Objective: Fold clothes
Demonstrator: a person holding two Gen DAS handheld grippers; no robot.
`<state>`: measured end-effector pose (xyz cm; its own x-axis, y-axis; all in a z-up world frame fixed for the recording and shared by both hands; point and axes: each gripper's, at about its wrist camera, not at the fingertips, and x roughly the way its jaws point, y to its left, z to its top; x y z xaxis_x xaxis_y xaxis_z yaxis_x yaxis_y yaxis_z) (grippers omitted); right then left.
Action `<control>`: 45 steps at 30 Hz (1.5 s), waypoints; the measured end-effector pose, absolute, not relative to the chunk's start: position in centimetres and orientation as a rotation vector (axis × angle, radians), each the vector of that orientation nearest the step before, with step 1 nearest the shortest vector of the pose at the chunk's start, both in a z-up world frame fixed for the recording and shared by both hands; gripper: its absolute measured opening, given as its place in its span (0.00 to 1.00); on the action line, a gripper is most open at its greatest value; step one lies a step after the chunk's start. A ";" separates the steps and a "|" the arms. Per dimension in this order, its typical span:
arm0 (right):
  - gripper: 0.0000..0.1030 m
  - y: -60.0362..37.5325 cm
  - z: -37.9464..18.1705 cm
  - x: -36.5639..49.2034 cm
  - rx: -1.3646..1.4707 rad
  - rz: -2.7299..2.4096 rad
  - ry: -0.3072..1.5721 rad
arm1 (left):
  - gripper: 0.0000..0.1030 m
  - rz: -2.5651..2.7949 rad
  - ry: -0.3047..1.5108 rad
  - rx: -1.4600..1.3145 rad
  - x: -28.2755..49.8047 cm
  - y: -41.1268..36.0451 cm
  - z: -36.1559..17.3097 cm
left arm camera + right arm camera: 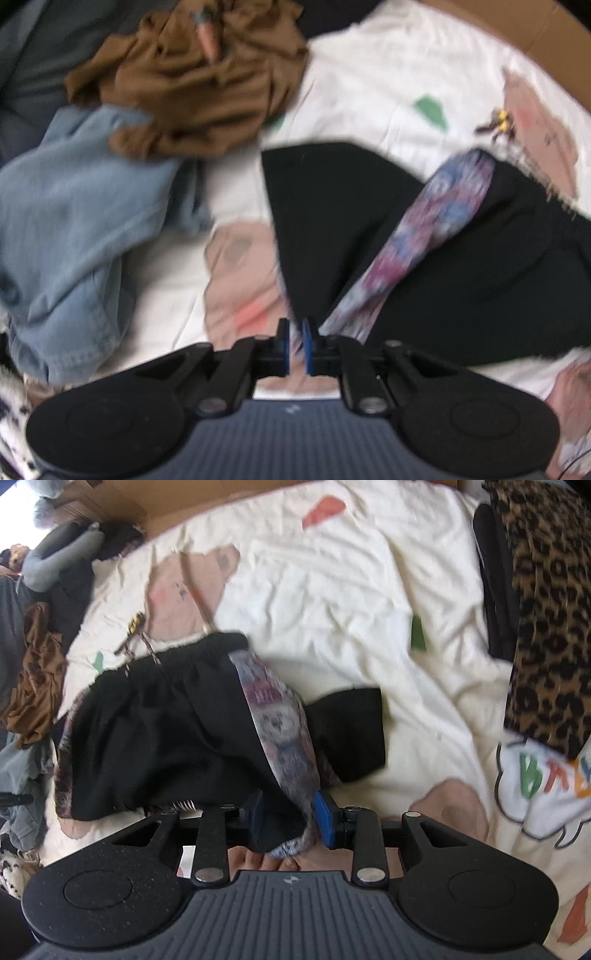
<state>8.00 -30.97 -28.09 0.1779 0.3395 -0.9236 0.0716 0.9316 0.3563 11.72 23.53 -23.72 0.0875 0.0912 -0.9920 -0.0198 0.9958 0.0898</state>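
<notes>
— White bedding printed with bears is lying under everything. Where is the black garment sitting?

— Mid-bed, patterned lining showing. The right tongs are standing spread around its corner; the left tongs are gaping narrowly over its edge.

— Any containers?

— Only a cardboard box is showing; contents unclear.

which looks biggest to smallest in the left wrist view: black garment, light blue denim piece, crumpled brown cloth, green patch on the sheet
1. black garment
2. light blue denim piece; near in size, so unsure
3. crumpled brown cloth
4. green patch
</notes>
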 end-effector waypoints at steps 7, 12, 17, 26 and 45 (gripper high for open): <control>0.33 -30.9 -26.6 10.1 0.370 0.213 1.306 | 0.23 -0.009 1.370 0.083 15.3 19.8 -22.8; 0.34 -30.3 -26.8 11.5 0.369 0.224 1.279 | 0.32 -0.064 1.327 0.100 17.5 17.6 -23.1; 0.42 -29.6 -27.0 12.7 0.376 0.219 1.233 | 0.45 -0.129 1.276 0.129 20.2 14.8 -23.3; 0.42 -27.8 -28.5 14.4 0.434 0.236 1.149 | 0.51 -0.253 1.197 0.116 24.7 9.2 -24.4; 0.43 -25.9 -30.3 14.7 0.488 0.209 1.123 | 0.50 -0.316 1.153 0.125 27.9 2.2 -29.5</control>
<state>14.71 -25.90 -30.34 0.4269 0.4001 -0.8110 0.0814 0.8761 0.4751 27.86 2.16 -29.48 0.3675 -0.1812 -0.9122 0.3089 0.9489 -0.0641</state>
